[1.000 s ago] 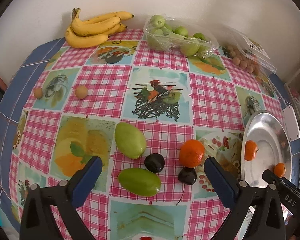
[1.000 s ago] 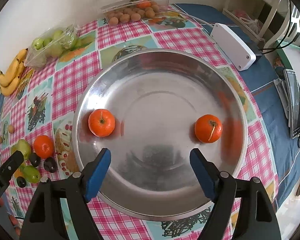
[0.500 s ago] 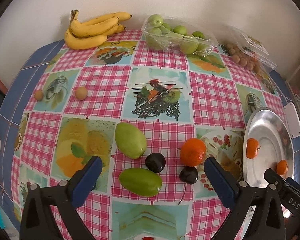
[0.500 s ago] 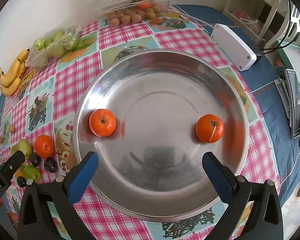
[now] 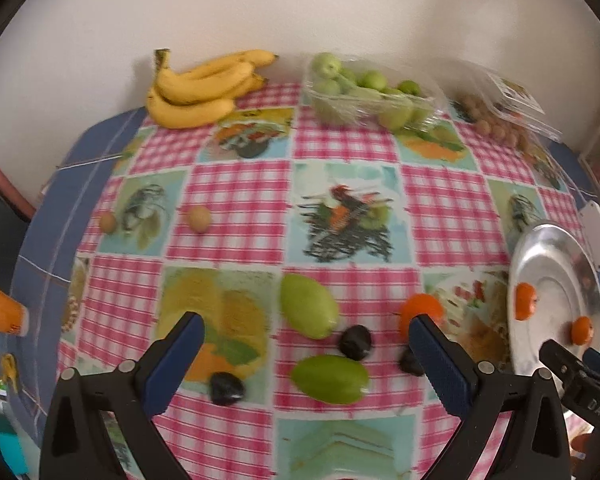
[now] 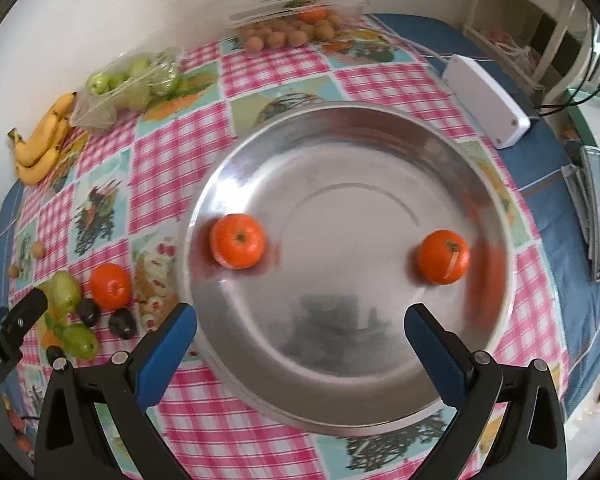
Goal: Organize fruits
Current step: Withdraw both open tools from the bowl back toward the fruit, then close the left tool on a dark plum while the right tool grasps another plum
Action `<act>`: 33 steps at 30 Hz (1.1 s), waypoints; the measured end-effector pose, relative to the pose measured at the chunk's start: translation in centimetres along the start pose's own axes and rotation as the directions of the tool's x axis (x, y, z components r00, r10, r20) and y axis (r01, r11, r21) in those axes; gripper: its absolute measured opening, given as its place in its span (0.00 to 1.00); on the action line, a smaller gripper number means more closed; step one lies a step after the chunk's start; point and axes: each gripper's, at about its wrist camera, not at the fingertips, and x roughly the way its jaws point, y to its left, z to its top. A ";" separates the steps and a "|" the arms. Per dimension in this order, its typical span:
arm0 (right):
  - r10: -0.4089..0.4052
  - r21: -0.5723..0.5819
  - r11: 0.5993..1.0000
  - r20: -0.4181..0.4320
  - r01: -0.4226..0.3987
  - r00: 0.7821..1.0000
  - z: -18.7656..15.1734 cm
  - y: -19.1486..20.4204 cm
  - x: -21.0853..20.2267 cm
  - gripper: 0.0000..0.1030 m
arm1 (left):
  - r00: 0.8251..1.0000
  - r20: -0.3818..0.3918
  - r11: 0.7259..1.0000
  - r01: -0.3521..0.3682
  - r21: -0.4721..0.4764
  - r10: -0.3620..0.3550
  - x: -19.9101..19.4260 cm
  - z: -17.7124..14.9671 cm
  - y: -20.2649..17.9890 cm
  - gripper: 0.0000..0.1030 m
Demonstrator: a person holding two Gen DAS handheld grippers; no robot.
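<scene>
Two tangerines [image 6: 238, 240] [image 6: 443, 257] lie apart in the silver plate [image 6: 340, 120]. My right gripper [image 6: 300, 316] hangs over the plate's near half, jaws open wide with nothing between them. A third tangerine [image 5: 420, 310] rests on the checked cloth left of the plate, beside two green mangoes [image 5: 308, 306] [image 5: 330, 373] and three dark plums [image 5: 355, 342] [image 5: 227, 388] [image 5: 410, 362]. My left gripper [image 5: 306, 328] is above this cluster, open and holding nothing. Its right fingertip [image 5: 424, 332] partly hides the tangerine and one plum.
Along the wall lie bananas [image 5: 204, 92], a clear tray of green fruits [image 5: 364, 92] and a clear box of small brown fruits [image 5: 496, 120]. Two small brown fruits [image 5: 199, 219] [image 5: 108, 222] sit at the left. A white box [image 6: 484, 100] lies right of the plate.
The right jaws have spread wider, with both tangerines still in the plate. The left gripper has tilted a little; the fruit sits lower in its view and a third plum now shows.
</scene>
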 end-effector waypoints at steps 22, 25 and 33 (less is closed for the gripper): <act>0.129 -0.160 0.978 -0.046 -0.135 0.991 -1.3 10.1 0.7 1.00 | 0.997 -0.063 0.970 -0.056 -0.237 0.042 1.6 -0.5 10.1 1.00; 0.144 -0.156 0.976 -0.071 -0.154 0.987 -1.7 10.8 1.5 1.00 | 0.997 -0.078 0.971 -0.044 -0.236 0.026 1.9 -0.6 9.7 1.00; 0.134 -0.208 0.966 -0.103 -0.154 0.985 -2.2 12.3 3.0 1.00 | 0.989 -0.147 0.972 -0.006 -0.233 -0.029 3.7 -1.4 8.6 1.00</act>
